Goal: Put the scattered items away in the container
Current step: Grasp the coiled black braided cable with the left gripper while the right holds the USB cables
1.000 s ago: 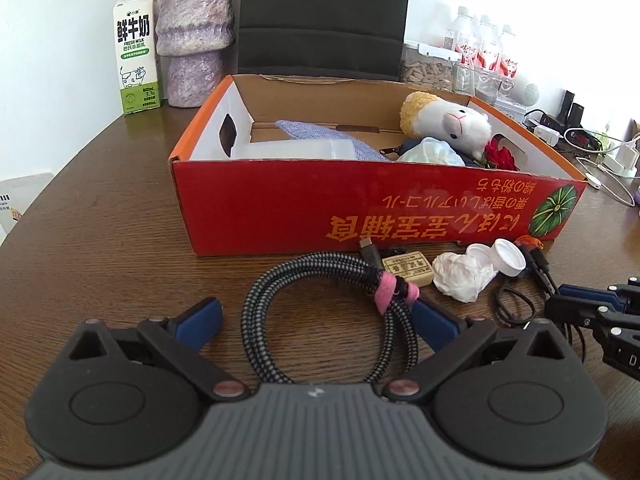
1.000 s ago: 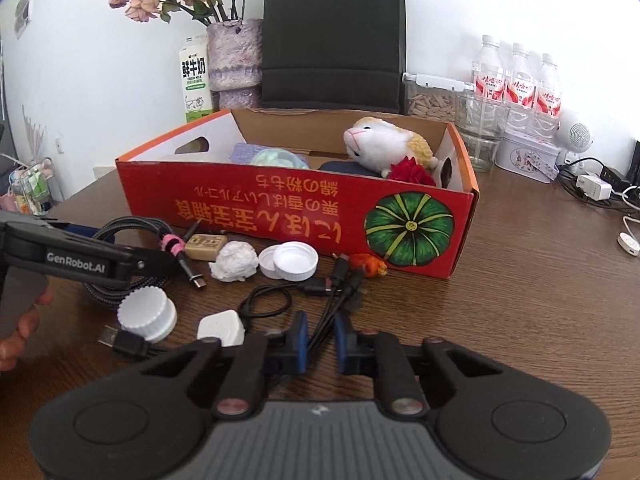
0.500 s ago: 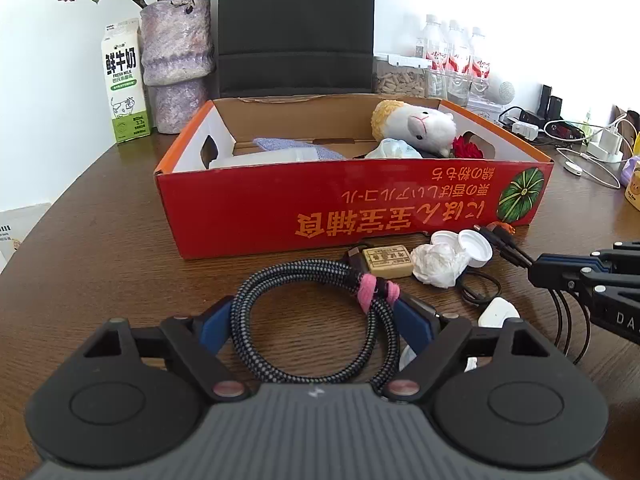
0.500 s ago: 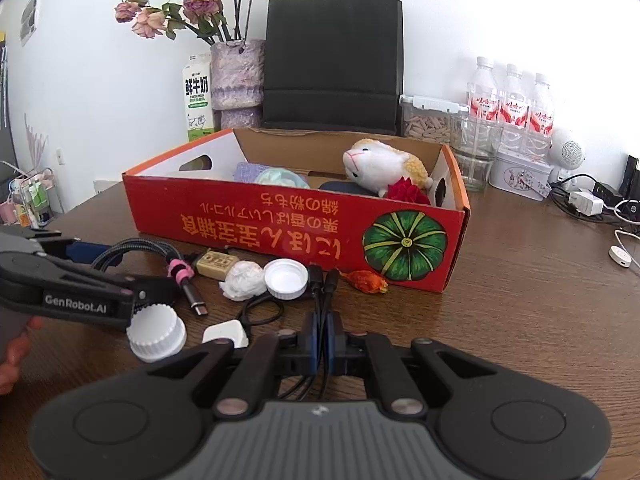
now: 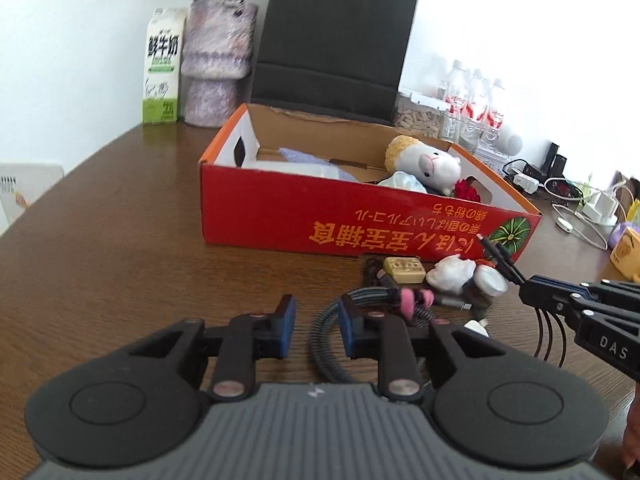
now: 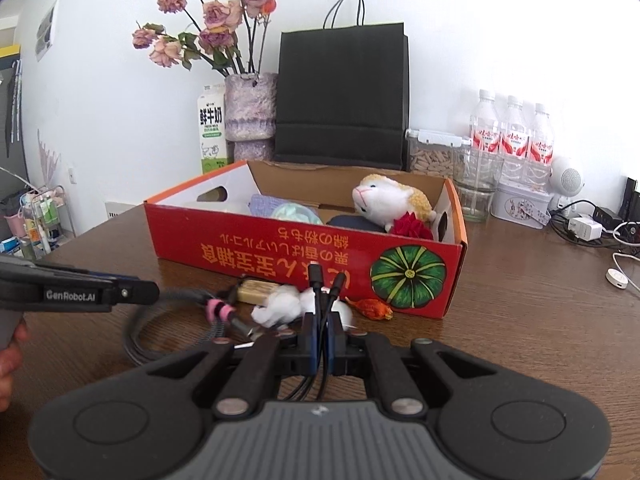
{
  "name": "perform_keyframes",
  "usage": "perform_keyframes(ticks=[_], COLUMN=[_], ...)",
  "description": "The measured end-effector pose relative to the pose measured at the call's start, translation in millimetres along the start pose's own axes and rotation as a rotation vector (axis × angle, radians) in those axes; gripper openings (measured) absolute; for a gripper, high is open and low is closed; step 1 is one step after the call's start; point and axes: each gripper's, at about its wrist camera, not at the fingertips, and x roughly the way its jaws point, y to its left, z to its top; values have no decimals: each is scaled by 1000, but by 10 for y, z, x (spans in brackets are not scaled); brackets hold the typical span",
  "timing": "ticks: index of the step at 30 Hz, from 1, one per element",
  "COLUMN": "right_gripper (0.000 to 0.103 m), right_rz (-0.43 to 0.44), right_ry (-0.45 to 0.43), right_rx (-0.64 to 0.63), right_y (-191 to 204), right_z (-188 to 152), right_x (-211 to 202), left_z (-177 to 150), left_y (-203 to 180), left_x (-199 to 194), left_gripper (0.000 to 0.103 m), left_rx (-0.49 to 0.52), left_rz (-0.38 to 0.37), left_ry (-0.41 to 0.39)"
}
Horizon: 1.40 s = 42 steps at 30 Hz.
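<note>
A red cardboard box (image 5: 360, 224) (image 6: 304, 256) stands on the brown table and holds a plush sheep (image 6: 392, 200), a red rose and cloths. My right gripper (image 6: 320, 340) is shut on a thin black cable (image 6: 322, 280) and holds it above the table; its plugs stick up in front of the box. It also shows in the left wrist view (image 5: 528, 292). My left gripper (image 5: 314, 328) is partly open. Its right finger stands over the left arc of the coiled braided cable (image 5: 360, 308) with a pink strap, and no grip shows.
In front of the box lie a small tan box (image 5: 404, 270), crumpled white paper (image 5: 450, 274), a white cap (image 5: 490, 282) and an orange scrap (image 6: 372, 308). Behind it stand a milk carton (image 5: 162, 68), a vase (image 5: 218, 64), a black bag (image 6: 340, 96) and bottles (image 6: 512, 136).
My right gripper has closed on the thin black cable and lifted it off the table. My left gripper has narrowed and shifted left of the braided coil.
</note>
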Motion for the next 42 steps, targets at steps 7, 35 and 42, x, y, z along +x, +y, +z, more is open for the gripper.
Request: perform_keyframes(ticks=[7, 35, 42], right_gripper=[4, 4, 4], right_rz=[-4, 25, 13], right_ry=[3, 44, 49], right_rx=[11, 24, 25], right_y=[-37, -205, -200], right_z=[-16, -118, -134], right_x=[-54, -57, -35], left_z=[47, -21, -93], left_y=[-132, -498, -495], left_x=[-81, 382, 327], left_gripper=[92, 103, 90], left_rx=[32, 195, 166], left_rz=[-53, 122, 76], left_ry=[-18, 144, 100])
